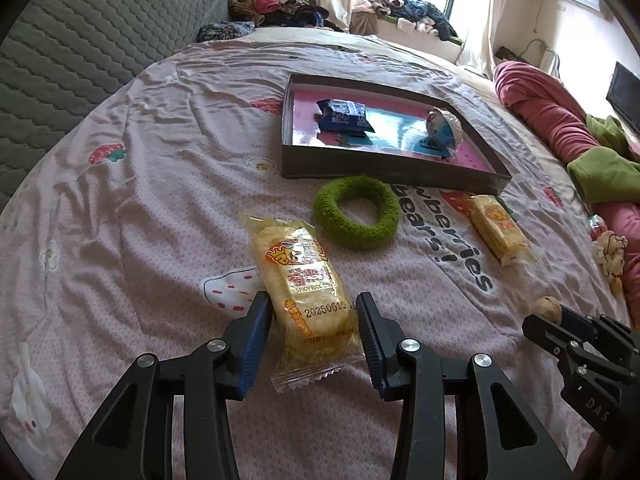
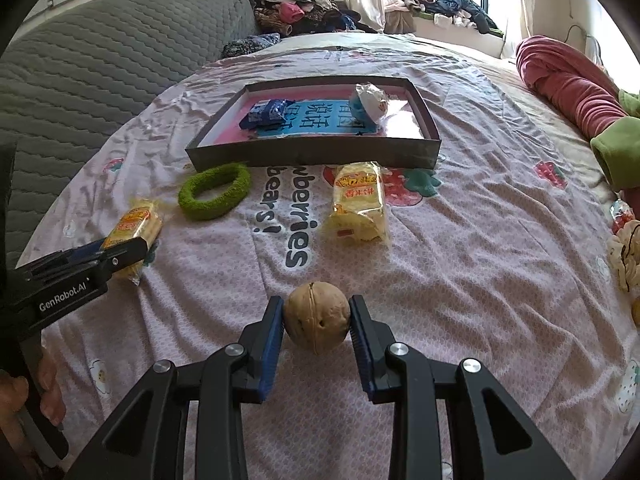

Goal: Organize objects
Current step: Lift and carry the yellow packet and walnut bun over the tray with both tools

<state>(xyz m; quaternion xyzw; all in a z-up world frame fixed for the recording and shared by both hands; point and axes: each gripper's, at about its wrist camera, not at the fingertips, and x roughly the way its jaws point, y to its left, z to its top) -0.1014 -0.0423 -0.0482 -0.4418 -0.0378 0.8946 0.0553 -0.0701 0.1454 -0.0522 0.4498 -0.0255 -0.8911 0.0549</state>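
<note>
My left gripper (image 1: 312, 299) is shut on the near end of a yellow rice cracker packet (image 1: 298, 280) that lies on the pink bedsheet. In the right wrist view the left gripper (image 2: 128, 252) appears at the left on the same packet (image 2: 134, 224). My right gripper (image 2: 316, 305) is shut on a walnut (image 2: 317, 318), its blue pads (image 2: 276, 332) pressing on both sides. That gripper (image 1: 560, 322) and the walnut (image 1: 545, 306) also show at the left view's right edge. Further back, a dark shallow tray (image 1: 384, 168) (image 2: 312, 156) holds a blue packet (image 2: 267, 112) and a blue-white wrapped item (image 2: 370, 102).
A green fuzzy ring (image 1: 356, 212) (image 2: 214, 192) lies just in front of the tray, and a second yellow cracker packet (image 1: 498, 228) (image 2: 358, 206) to its right. A red blanket (image 2: 568, 80) lies along the right, a grey quilted cover (image 2: 100, 60) on the left. A hand (image 2: 24, 396) grips the left tool.
</note>
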